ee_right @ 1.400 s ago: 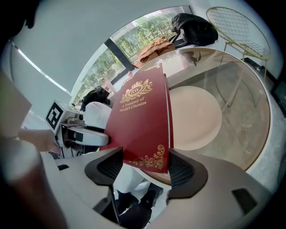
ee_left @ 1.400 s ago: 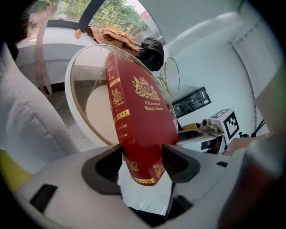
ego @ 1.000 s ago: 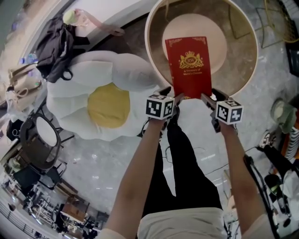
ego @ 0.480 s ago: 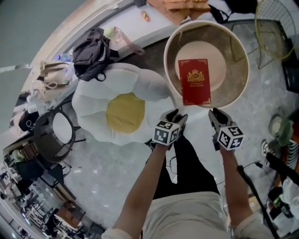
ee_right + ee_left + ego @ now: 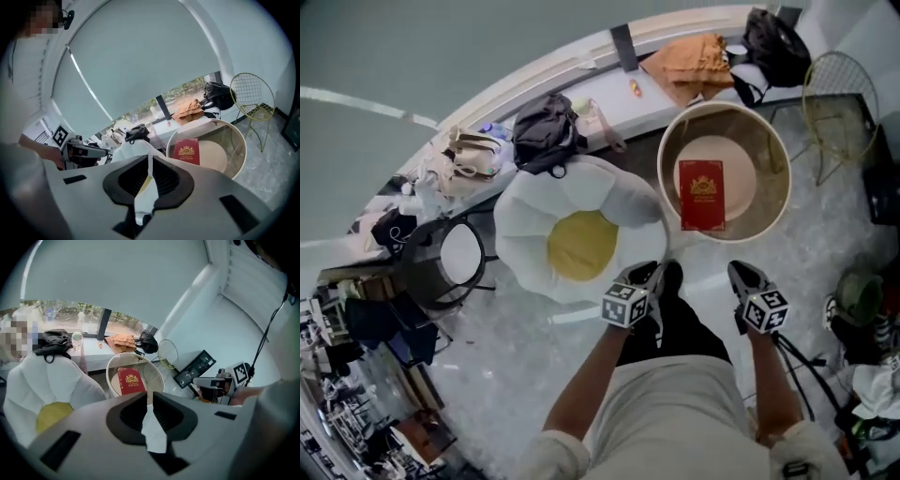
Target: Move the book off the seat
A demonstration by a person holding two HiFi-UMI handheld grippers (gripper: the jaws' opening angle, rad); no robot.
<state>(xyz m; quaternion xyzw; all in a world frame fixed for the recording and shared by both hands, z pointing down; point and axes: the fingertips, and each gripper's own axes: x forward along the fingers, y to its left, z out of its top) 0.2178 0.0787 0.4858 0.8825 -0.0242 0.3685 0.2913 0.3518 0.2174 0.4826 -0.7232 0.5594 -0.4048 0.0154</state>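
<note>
The red book (image 5: 701, 194) lies flat on the round tan table (image 5: 666, 178), beside the fried-egg cushion seat (image 5: 525, 216). It also shows in the left gripper view, book (image 5: 131, 380), and in the right gripper view, book (image 5: 187, 152). My left gripper (image 5: 649, 274) hangs well short of the table. Its jaws have just been closing and stand almost together with nothing between them (image 5: 150, 397). My right gripper (image 5: 742, 272) is level with it and to its right. Its jaws have likewise just closed, empty (image 5: 150, 161).
A gold wire chair (image 5: 834, 94) stands right of the table. A black bag (image 5: 546, 131), orange cloth (image 5: 694, 56) and other bags lie on the window ledge. A small black round stand (image 5: 459, 253) is left of the cushion. Cables run over the floor at right.
Both grippers have pulled back and up from the book's near edge, and their jaws went from wide open to nearly together. The book stayed on the round table. The head view rose.
</note>
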